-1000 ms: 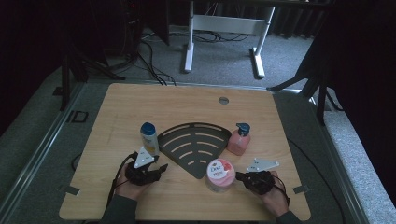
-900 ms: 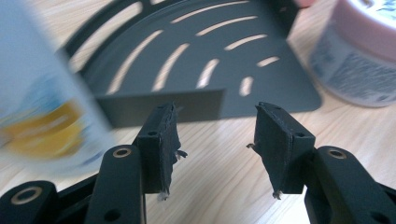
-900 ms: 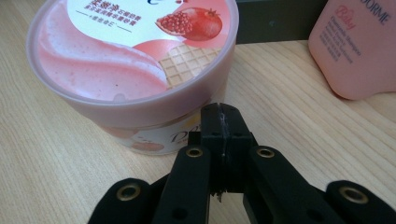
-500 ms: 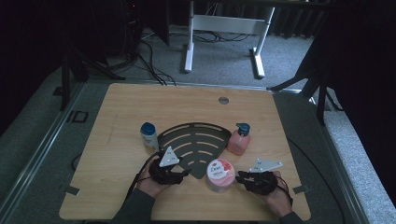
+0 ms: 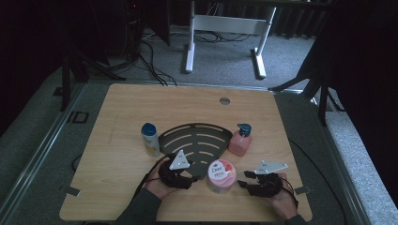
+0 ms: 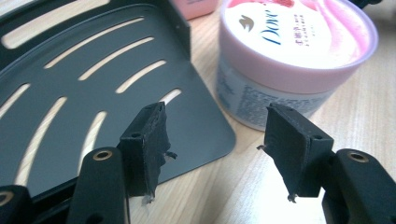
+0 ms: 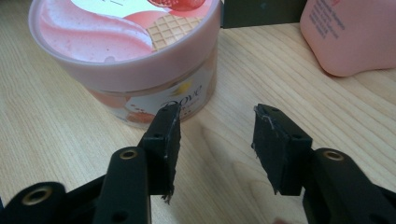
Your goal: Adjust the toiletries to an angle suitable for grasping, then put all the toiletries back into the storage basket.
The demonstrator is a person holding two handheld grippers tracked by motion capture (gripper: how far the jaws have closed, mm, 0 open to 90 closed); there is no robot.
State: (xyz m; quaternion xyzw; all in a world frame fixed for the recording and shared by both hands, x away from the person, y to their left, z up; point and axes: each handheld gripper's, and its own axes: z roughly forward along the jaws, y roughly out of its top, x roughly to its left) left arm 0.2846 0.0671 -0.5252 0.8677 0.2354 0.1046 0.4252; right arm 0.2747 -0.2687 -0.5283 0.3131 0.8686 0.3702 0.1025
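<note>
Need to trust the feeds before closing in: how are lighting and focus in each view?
High view: dim and soft, dark surroundings, Dove jar label barely legible. Left gripper view: bright, the jar's print sharp, black tray evenly lit. Right gripper view: bright, no harsh glare, pink bottle slightly soft.

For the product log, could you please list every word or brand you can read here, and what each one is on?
"Dove": on the lid of the pink jar.
"Dove": on the side label of the same jar, seen in the right gripper view.
Small print beside the lid logo and down the jar's side: too small to read.
Labels on the pink pump bottle and the blue-capped bottle: too blurred to read.
</note>
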